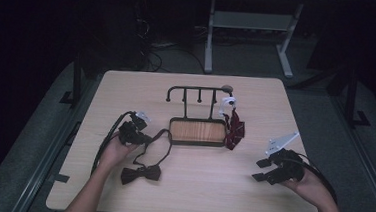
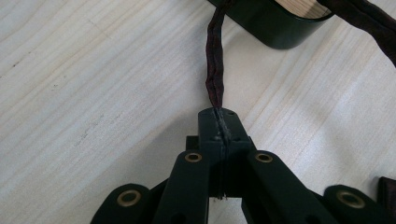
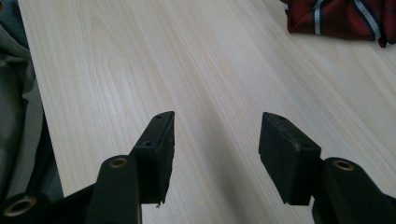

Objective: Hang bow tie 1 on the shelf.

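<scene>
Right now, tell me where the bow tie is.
In the high view the bow tie lies at the table's near left, its strap pinched by the left hand-held gripper.

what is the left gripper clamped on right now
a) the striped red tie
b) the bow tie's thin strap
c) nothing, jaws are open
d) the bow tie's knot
b: in the left gripper view the left gripper has its jaws pressed together on the dark strap, which runs up toward the black stand's base.
</scene>
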